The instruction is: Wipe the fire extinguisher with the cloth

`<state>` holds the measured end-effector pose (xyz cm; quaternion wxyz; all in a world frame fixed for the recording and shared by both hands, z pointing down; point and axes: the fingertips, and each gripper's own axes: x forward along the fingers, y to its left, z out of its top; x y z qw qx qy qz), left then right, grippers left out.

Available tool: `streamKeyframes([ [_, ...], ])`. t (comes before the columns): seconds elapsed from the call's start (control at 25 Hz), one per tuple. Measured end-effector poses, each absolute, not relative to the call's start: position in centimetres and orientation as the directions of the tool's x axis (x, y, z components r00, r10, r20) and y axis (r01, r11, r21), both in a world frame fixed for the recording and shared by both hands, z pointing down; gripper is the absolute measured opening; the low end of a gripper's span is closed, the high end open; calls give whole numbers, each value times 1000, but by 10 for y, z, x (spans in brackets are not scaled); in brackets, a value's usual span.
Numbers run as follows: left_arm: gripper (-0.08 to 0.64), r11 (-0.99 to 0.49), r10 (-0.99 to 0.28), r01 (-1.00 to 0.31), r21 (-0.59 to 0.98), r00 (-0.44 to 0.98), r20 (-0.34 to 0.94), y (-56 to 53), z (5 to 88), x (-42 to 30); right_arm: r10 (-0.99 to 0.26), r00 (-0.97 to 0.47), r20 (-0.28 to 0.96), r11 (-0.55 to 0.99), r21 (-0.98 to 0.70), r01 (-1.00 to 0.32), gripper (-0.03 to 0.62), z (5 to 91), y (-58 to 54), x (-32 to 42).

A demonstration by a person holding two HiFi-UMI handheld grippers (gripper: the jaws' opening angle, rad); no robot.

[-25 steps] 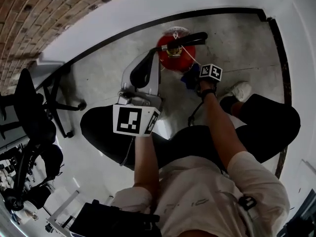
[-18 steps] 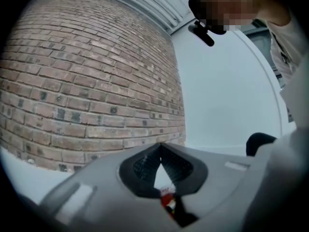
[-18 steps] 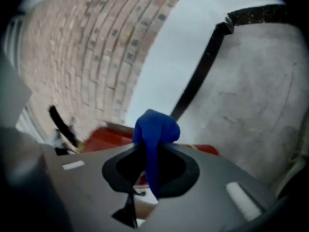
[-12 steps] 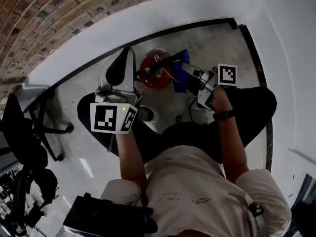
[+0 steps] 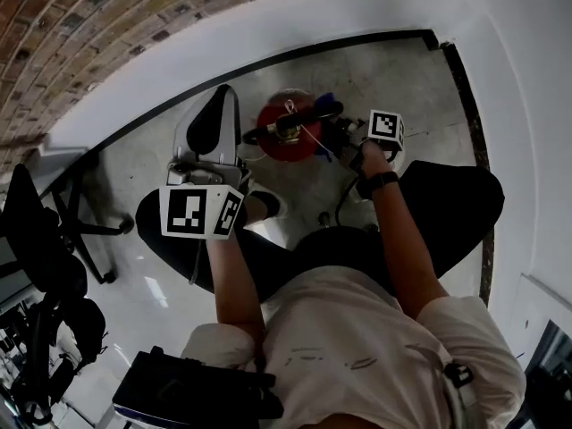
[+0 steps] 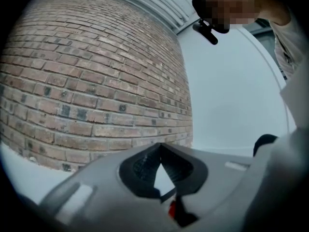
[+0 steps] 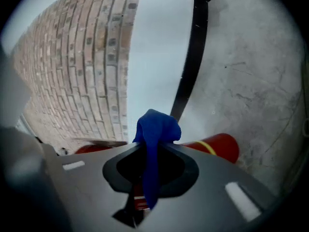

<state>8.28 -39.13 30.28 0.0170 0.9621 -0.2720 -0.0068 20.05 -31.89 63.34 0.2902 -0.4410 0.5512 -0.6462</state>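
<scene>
The red fire extinguisher (image 5: 275, 141) sits on the floor (image 5: 407, 88) near the wall (image 5: 268, 27). It looks heavy, rigid and smooth, best steadied by its handle (image 5: 313, 116). The right gripper (image 7: 155, 146) pinches the soft, limp cloth (image 7: 157, 127) beside it. The left gripper (image 6: 161, 148) is closed on nothing.

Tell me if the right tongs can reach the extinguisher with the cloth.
Probably yes. The right tongs, shut on the cloth, hang right beside the extinguisher, and nothing stands between them. Only its black handle across the top might get in the way.
</scene>
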Motion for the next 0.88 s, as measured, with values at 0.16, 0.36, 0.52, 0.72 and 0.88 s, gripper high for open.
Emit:
streamKeyframes([
  [0.16, 0, -845, -533, -534, 38, 846, 20, -400, 311, 78, -769, -447, 457, -324, -881, -344, 57, 744, -330, 199],
  [0.36, 0, -839, -538, -543, 38, 838, 88, -410, 335, 78, -647, -438, 625, -473, -779, -413, 57, 857, -323, 189],
  [0.52, 0, -842, -531, -538, 42, 839, 119, -419, 350, 83, -529, -474, 703, -431, -705, -563, 57, 886, -326, 190],
  [0.72, 0, -843, -530, -536, 48, 842, 99, -431, 347, 92, -521, -652, 551, -204, -822, -531, 58, 812, -360, 198],
  [0.88, 0, -856, -512, -515, 43, 856, 66, -442, 330, 102, -534, -820, 206, 56, -959, -278, 58, 635, -388, 213],
])
